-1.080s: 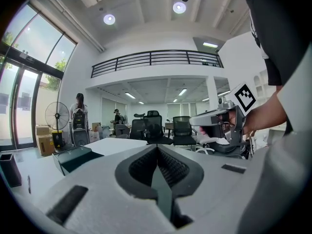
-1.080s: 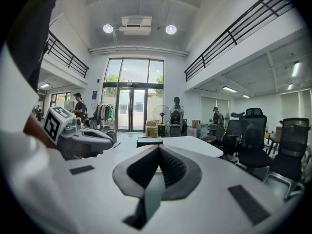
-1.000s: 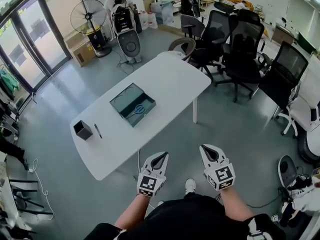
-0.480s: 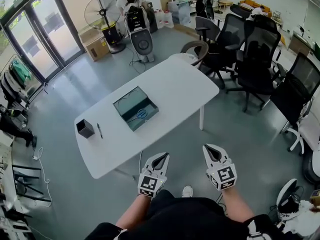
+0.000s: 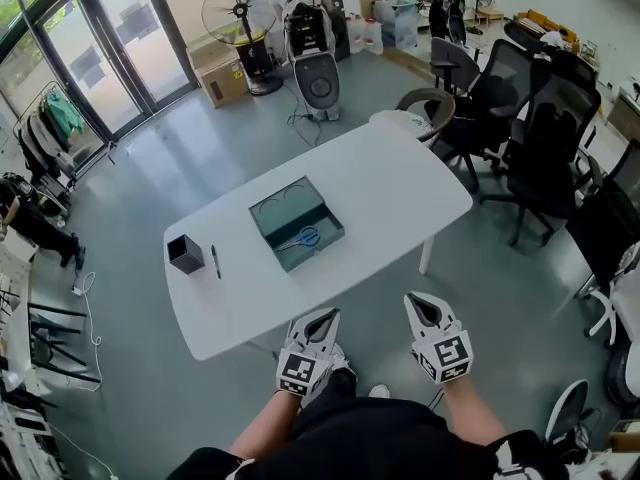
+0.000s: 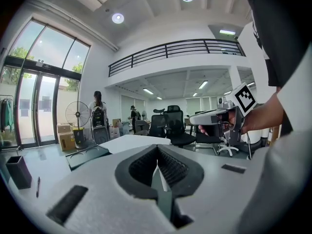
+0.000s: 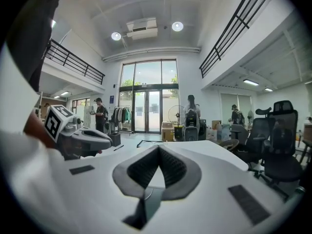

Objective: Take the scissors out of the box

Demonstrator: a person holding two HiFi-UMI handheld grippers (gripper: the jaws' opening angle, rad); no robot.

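The scissors [image 5: 301, 238], with blue handles, lie inside the open dark green box [image 5: 283, 208] on the white table [image 5: 390, 178]. Both grippers hang in front of the person's body, short of the table's near edge and well apart from the box. My left gripper [image 5: 327, 316] is shut, its jaws meeting with nothing between them. My right gripper [image 5: 415, 299] is shut and empty too. From the left gripper view the box [image 6: 87, 154] shows low on the tabletop, left of the jaws [image 6: 157, 168]. The right gripper view looks over the table [image 7: 214, 147] past its shut jaws [image 7: 158, 165].
A black pen cup [image 5: 185, 254] and a pen [image 5: 215, 261] sit on the table's left end. Office chairs [image 5: 540, 138] crowd the right side. A floor fan [image 5: 240, 13], cardboard boxes and people stand far behind. Grey floor surrounds the table.
The table and box have drawn nearer and shifted right in the head view as the person walks up. Both grippers stay shut and held the same way.
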